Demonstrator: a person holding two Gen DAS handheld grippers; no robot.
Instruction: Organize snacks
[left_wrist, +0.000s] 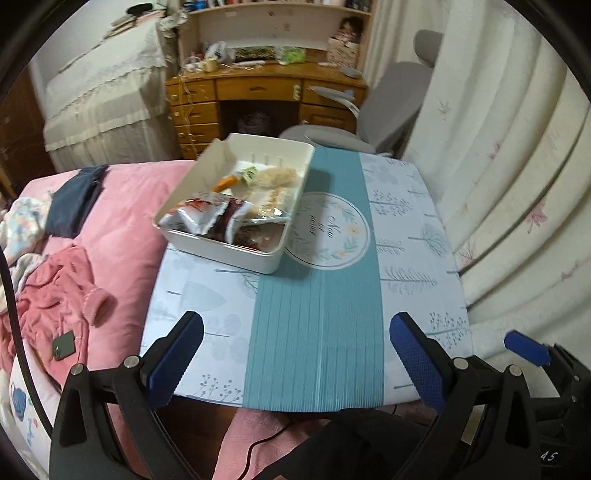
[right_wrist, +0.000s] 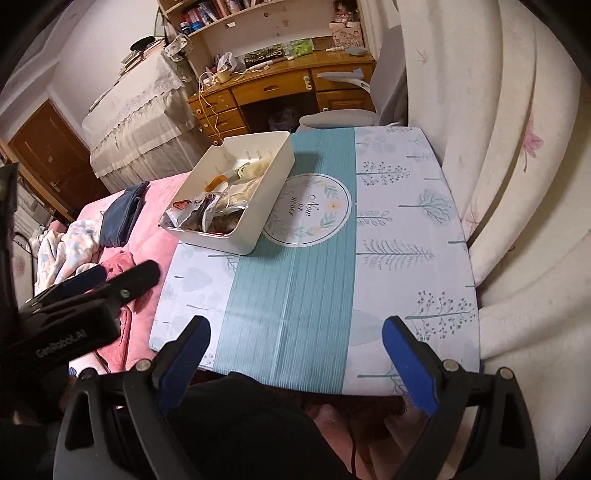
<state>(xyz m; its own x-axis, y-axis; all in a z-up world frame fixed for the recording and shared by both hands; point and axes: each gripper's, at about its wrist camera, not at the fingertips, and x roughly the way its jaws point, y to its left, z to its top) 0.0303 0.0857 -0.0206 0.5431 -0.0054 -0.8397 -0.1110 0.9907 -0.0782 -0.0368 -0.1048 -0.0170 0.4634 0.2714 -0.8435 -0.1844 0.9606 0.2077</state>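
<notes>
- Hovering over the near edge of the table, the left gripper has its jaws spread wide with nothing between them; only the blue pads frame bare tablecloth.
- The right gripper stands much the same, jaws wide and empty. They look about as wide as they go, and I judge them settled rather than working.
- The bin sits at the table's far-left corner, ahead and to the left of both grippers, well apart from either.
- Its long axis runs away from the cameras, slanting up and to the right in both views; a short end faces the near left.
- The snacks lie inside the bin: 2 or 3 foil packets heaped at the near end, a pale packet and an orange one farther back.
- The left gripper looks the nearer to the bin, being on that side; in the right wrist view it shows as a black body at the left edge, beside the bed.
- No snack shows on the bare tablecloth, so I judge the sorting largely done.
- Hard to make out: the packets overlap, so their count and labels are unclear; the bin's far wall hides part of the floor inside; motion blur softens the print.
- Cut off: the bin's left side hangs near the table edge, and whether it overhangs I cannot tell.
</notes>
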